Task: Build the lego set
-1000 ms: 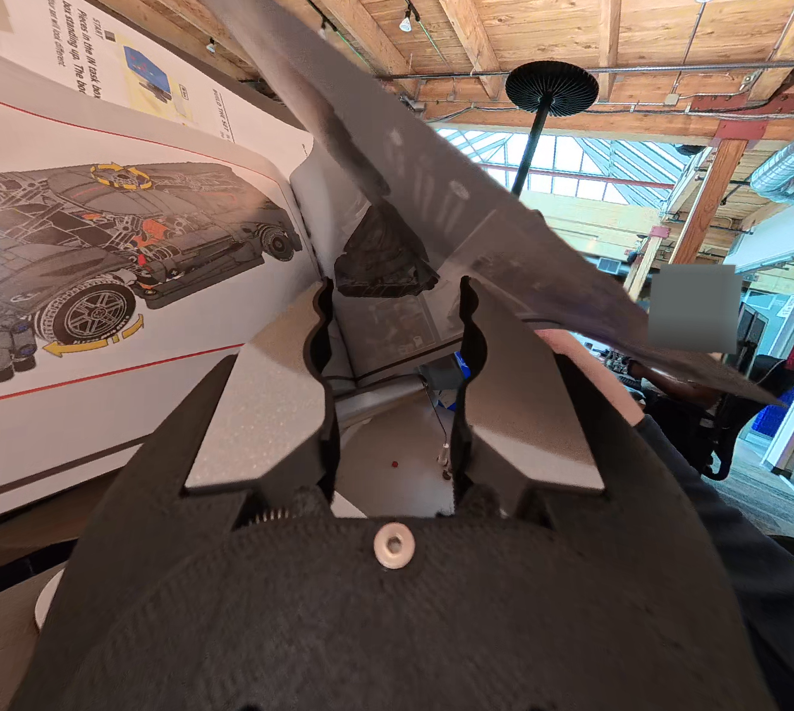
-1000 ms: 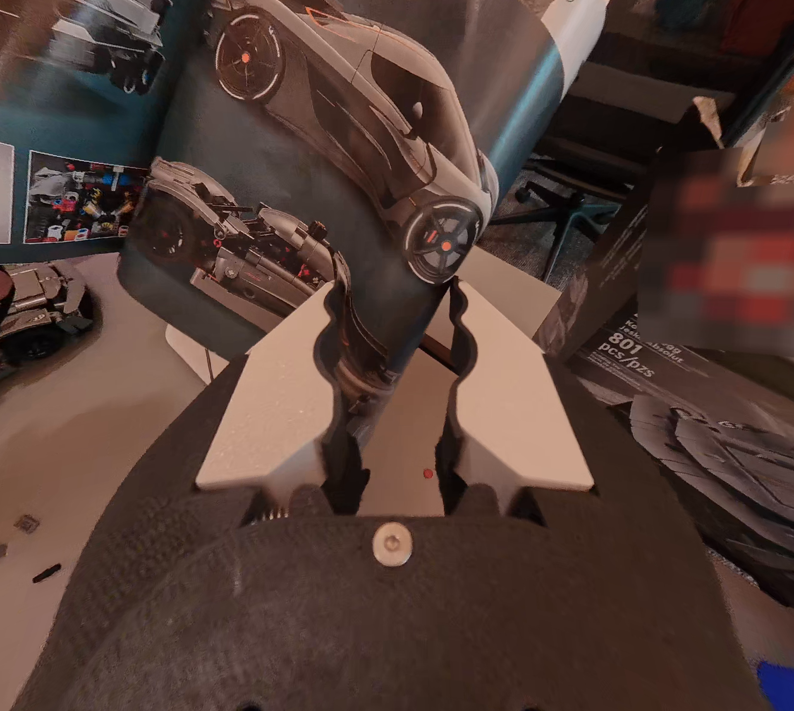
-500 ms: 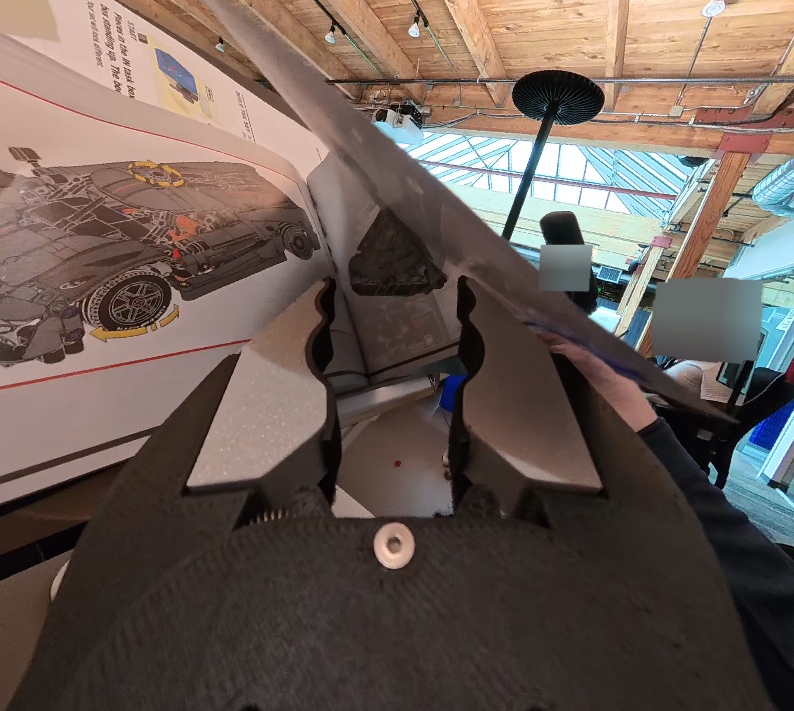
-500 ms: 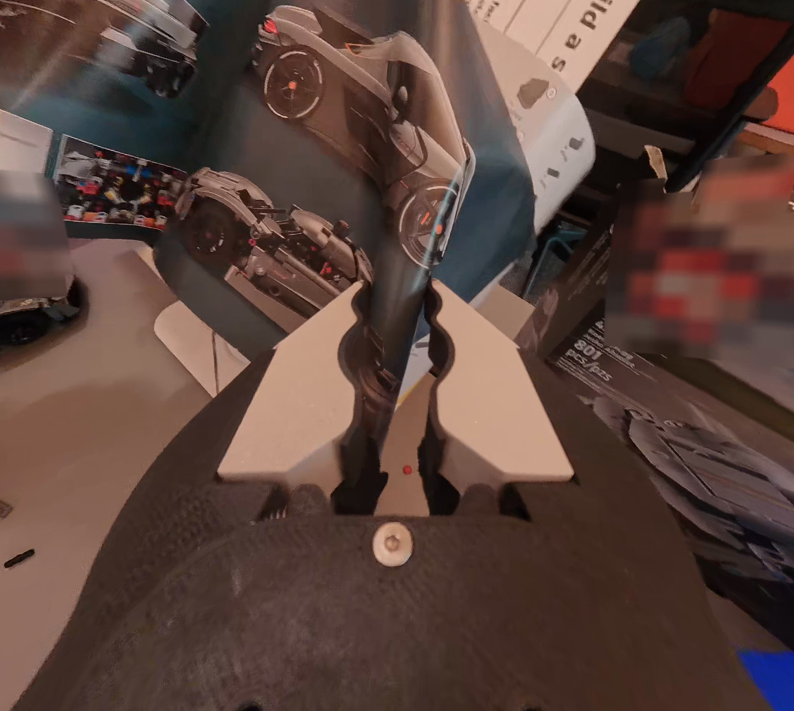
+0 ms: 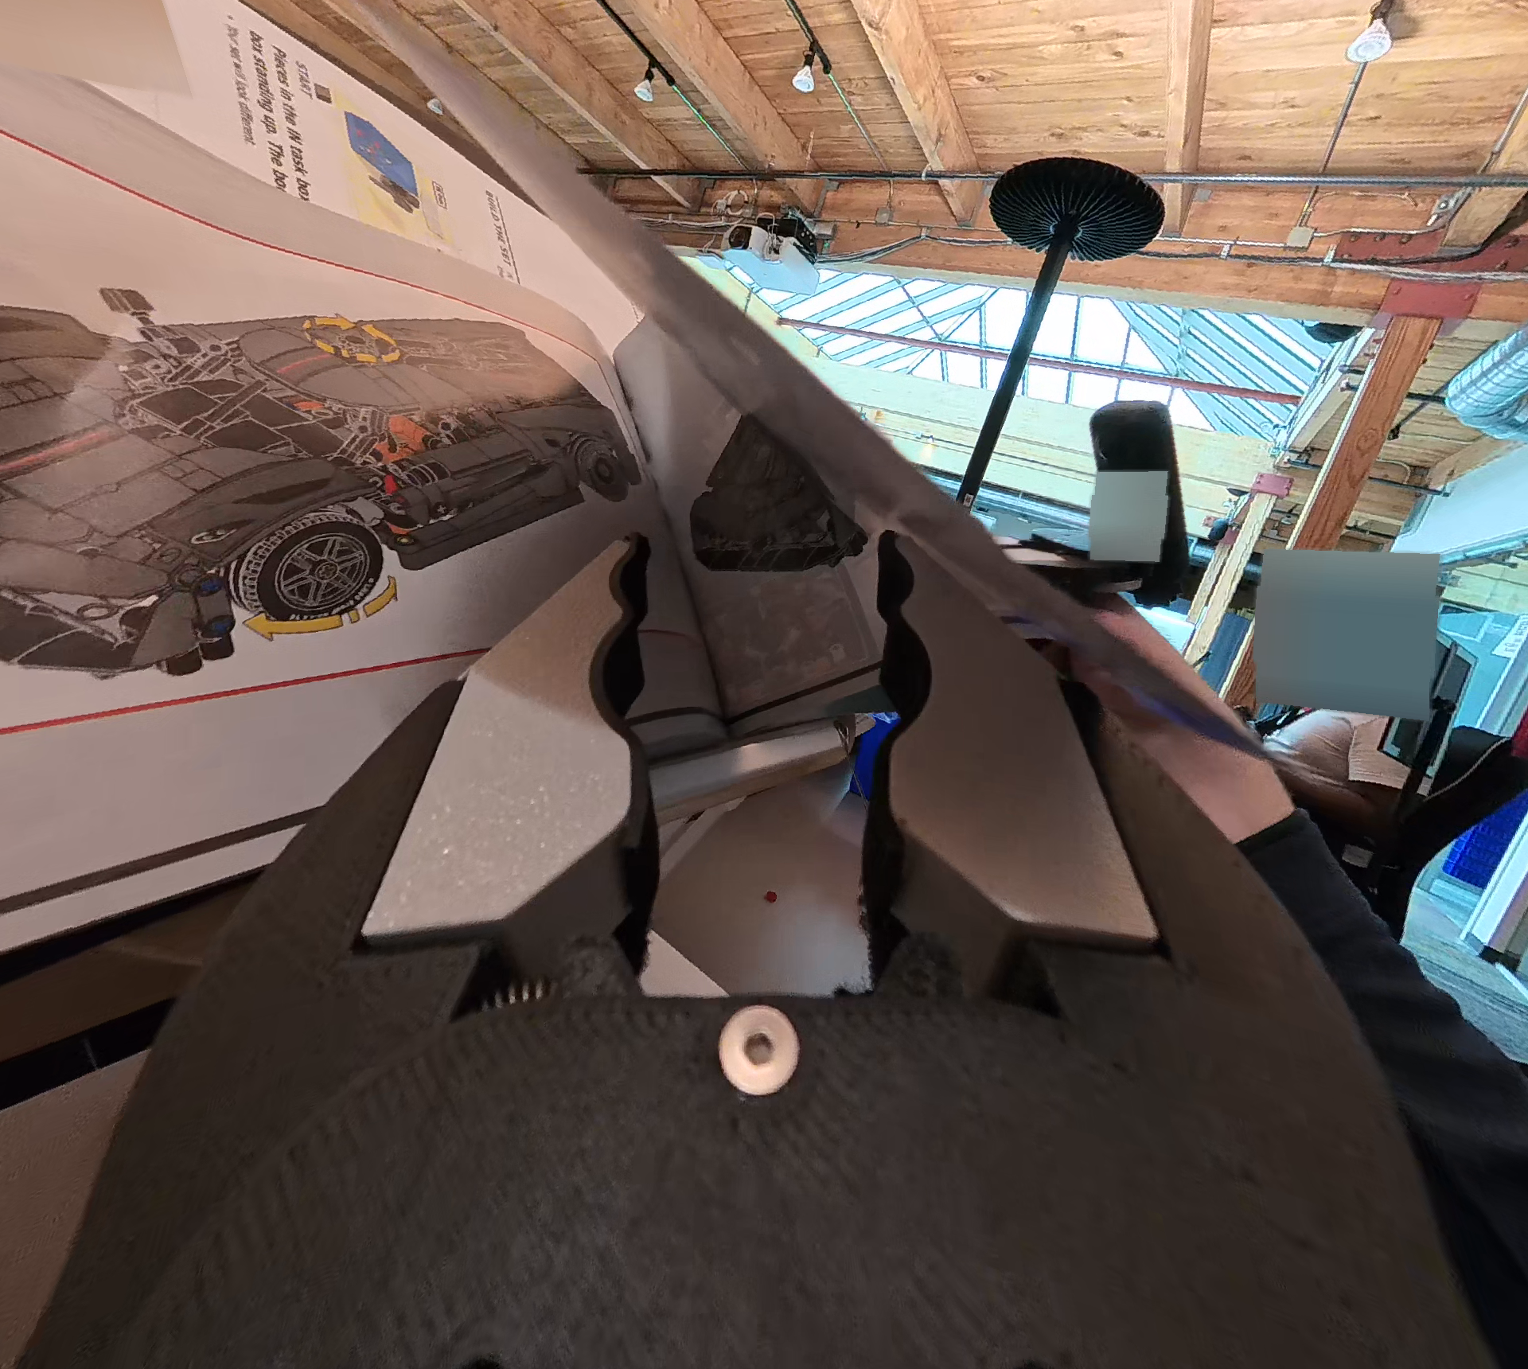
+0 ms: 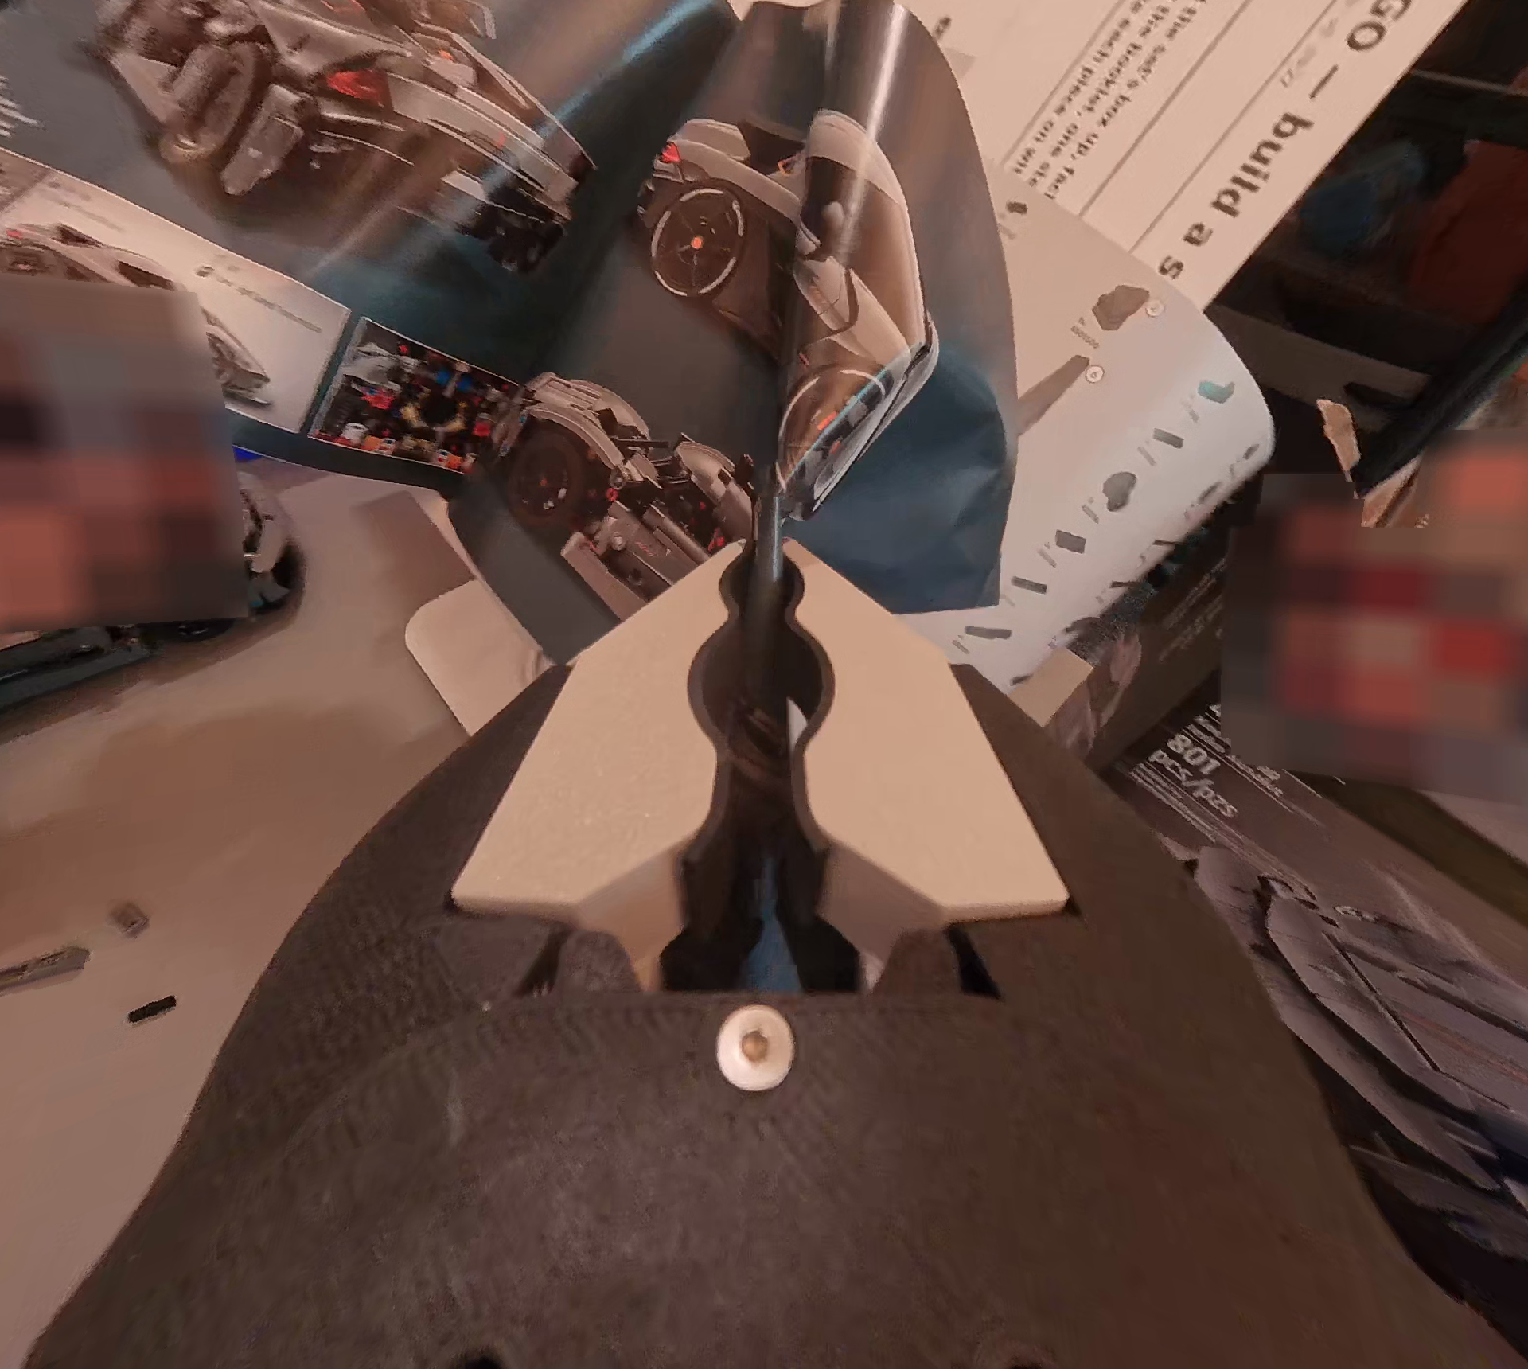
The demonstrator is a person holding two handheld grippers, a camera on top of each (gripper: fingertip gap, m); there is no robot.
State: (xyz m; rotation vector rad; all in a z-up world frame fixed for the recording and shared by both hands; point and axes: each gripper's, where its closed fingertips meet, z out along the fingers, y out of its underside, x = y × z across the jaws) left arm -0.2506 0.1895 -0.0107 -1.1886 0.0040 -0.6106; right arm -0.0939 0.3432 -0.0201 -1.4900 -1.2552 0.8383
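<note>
The lego instruction booklet [image 5: 289, 502] lies open in front of my left gripper [image 5: 761, 552], showing a drawing of a grey car. My left gripper is open and empty, its fingers apart just below the booklet's spine. One glossy page [image 5: 744, 353] is lifted and slants across the left wrist view. In the right wrist view my right gripper [image 6: 765, 556] is shut on the lower edge of that page [image 6: 868, 213], which is folded and curled upward from the booklet [image 6: 372, 130]. A partly built grey lego car [image 6: 269, 552] sits at the left, mostly hidden.
The dark lego box [image 6: 1323, 957] lies at the right. A white printed sheet [image 6: 1157, 47] stands behind the booklet. Small loose pieces [image 6: 153, 1007] lie on the table at the left. A person's hand and dark sleeve [image 5: 1174, 734] are right of the left gripper. Some 25 centimetres of space lies between my two pairs of fingers.
My right gripper has closed from open onto the page's edge, and the page has folded and risen. The left gripper stays open and has barely moved.
</note>
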